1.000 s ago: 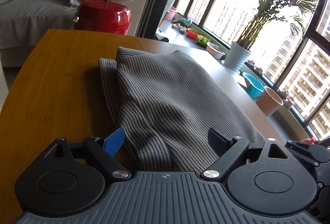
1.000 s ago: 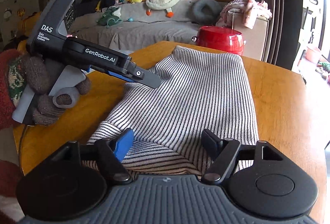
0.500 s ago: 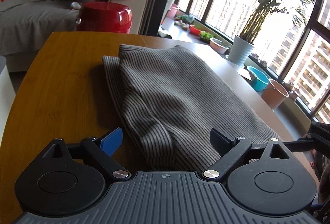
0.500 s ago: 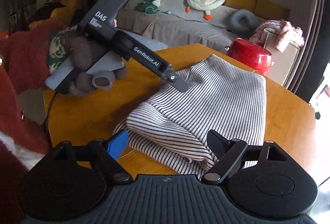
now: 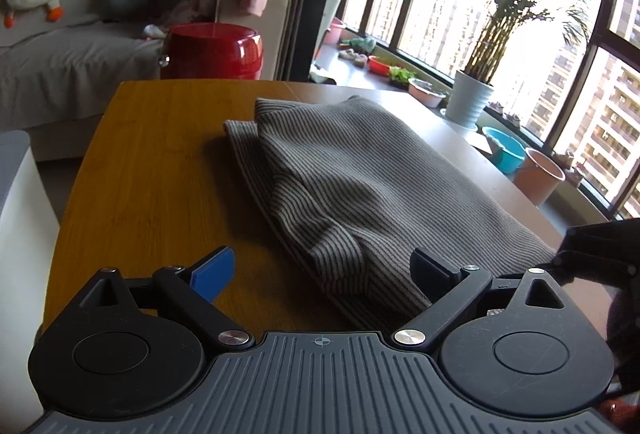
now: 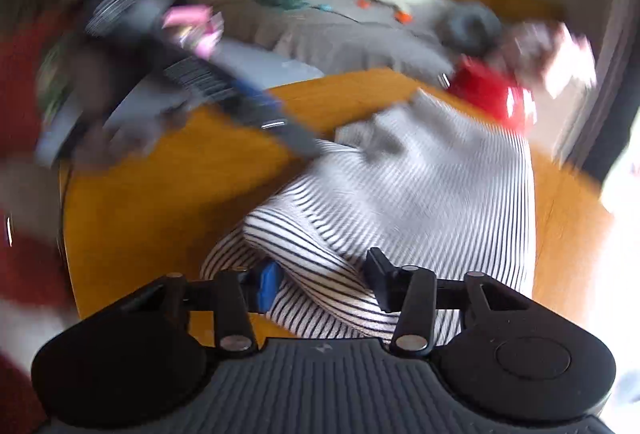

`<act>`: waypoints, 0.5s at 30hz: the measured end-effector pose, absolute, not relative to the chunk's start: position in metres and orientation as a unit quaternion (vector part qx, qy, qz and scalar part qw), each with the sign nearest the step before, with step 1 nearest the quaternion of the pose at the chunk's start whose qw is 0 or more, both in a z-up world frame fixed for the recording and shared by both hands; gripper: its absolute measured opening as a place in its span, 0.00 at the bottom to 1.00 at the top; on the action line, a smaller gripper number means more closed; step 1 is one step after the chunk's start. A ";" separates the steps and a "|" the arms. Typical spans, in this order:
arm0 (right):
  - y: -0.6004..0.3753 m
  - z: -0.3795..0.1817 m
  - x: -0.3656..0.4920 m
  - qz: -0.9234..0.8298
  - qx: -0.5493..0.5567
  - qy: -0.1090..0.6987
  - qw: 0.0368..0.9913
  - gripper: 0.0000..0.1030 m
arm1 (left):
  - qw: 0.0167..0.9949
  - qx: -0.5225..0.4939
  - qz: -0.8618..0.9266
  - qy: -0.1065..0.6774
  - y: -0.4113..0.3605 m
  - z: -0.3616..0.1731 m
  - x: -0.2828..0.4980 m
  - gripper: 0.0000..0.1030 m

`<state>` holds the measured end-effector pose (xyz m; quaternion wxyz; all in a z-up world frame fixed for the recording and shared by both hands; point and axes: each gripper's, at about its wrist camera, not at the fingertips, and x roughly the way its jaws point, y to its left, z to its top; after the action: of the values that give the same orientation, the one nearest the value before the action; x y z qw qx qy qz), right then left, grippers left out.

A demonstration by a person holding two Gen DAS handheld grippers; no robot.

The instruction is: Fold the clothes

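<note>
Right-wrist view motion-blurred: sofa (image 6: 360,34), toys.

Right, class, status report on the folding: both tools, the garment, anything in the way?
Left tool open, nothing gripped. Right tool jaws just closing, striped sweater fold between them. Sweater half folded on wooden table. Nothing in the way.

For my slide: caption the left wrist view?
Open left gripper poised over folded striped garment on wooden table.

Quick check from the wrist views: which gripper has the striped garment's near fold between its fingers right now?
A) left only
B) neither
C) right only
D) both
C: the right gripper has narrowed around a bunched fold of the striped garment, while the left gripper stands wide open, its blue pad over bare table.
</note>
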<state>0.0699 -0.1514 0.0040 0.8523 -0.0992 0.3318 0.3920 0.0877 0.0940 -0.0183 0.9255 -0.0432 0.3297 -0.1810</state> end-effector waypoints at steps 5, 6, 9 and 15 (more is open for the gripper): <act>-0.165 0.002 0.079 0.402 -0.054 0.348 0.845 0.40 | 0.926 0.027 -0.217 0.307 0.089 -0.011 0.055 0.97; -0.161 0.002 0.071 0.408 -0.084 0.335 0.845 0.47 | 0.924 0.043 -0.228 0.303 0.086 -0.010 0.048 0.98; -0.152 0.005 0.046 0.434 -0.168 0.307 0.830 0.81 | 0.924 0.051 -0.224 0.306 0.086 -0.008 0.043 1.00; -0.131 -0.007 0.015 0.426 -0.300 0.258 0.814 0.86 | 0.922 -0.001 -0.193 0.336 0.097 -0.014 0.063 1.00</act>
<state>0.0154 -0.1310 -0.0075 0.8140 -0.2999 0.2576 0.4255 0.0635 0.0969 -0.0140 0.9218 -0.0006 0.3360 -0.1934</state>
